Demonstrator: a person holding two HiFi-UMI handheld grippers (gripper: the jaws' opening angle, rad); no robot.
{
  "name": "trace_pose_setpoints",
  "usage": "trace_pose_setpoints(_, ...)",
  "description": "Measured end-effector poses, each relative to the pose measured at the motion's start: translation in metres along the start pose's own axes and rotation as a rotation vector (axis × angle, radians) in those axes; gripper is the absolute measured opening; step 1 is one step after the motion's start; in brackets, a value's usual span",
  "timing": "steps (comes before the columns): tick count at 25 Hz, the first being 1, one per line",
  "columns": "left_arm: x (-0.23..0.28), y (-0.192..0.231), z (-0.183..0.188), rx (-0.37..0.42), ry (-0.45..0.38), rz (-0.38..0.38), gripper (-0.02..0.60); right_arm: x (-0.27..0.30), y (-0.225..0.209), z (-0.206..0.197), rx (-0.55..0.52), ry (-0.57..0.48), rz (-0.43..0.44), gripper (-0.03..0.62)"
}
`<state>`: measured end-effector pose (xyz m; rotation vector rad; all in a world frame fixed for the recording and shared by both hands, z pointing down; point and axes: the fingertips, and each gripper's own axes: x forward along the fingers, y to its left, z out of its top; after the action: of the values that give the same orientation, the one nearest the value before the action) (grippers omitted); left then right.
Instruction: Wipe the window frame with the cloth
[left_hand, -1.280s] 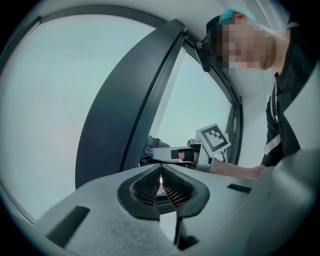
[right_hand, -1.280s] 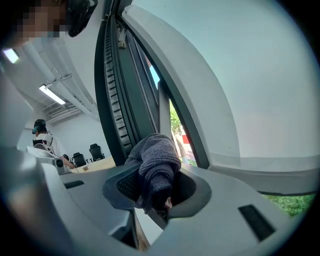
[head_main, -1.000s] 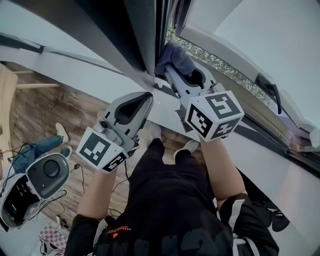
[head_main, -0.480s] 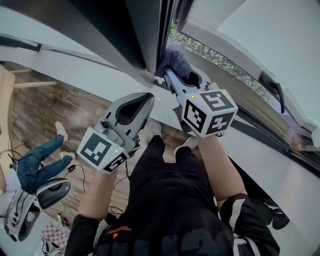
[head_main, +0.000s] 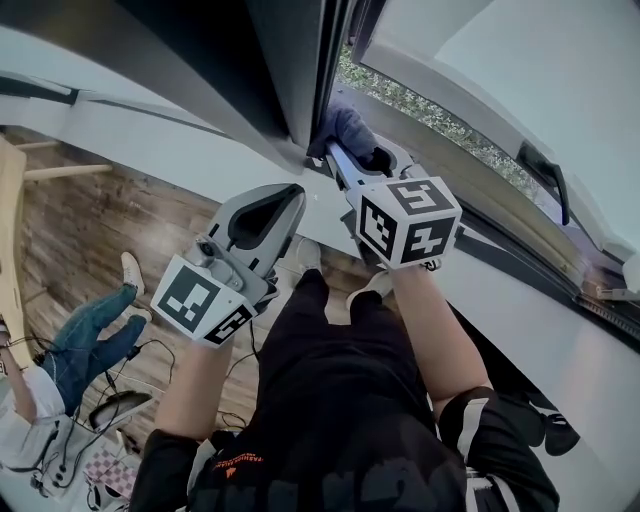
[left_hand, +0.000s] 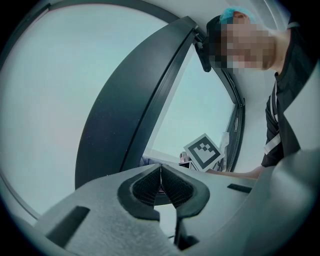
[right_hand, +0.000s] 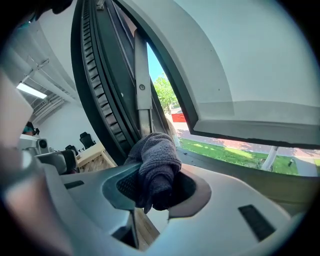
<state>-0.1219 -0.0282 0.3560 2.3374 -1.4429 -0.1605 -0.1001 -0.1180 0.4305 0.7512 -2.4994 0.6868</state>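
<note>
A dark blue-grey cloth (head_main: 345, 127) (right_hand: 156, 165) is bunched between the jaws of my right gripper (head_main: 350, 150) (right_hand: 155, 187), which is shut on it. The cloth presses against the dark window frame (head_main: 300, 70) (right_hand: 142, 107) at the corner by the sill. My left gripper (head_main: 290, 195) (left_hand: 161, 186) hangs lower left of the frame. Its jaws are shut with nothing between them.
The open sash with its black handle (head_main: 545, 180) swings out to the right, with greenery (head_main: 430, 115) outside. Below lie a wooden floor (head_main: 90, 230), a seated person in jeans (head_main: 90, 345), and cables (head_main: 130, 410). A white wall (head_main: 120, 130) runs under the frame.
My right gripper moved left and slightly up along the frame with the cloth. The person at lower left shifted, and the grey device there moved out of sight.
</note>
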Motion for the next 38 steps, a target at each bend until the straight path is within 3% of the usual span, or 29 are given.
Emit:
trace_pose_setpoints(14,0.009,-0.01,-0.006,0.006,0.02,-0.025,0.021,-0.004,-0.004,-0.004,0.008,-0.003,-0.011,0.12)
trace_pose_setpoints(38,0.048,-0.054,-0.019,0.02,0.062,-0.106,0.021,-0.055,-0.049,-0.022,0.048,-0.021,-0.075,0.12)
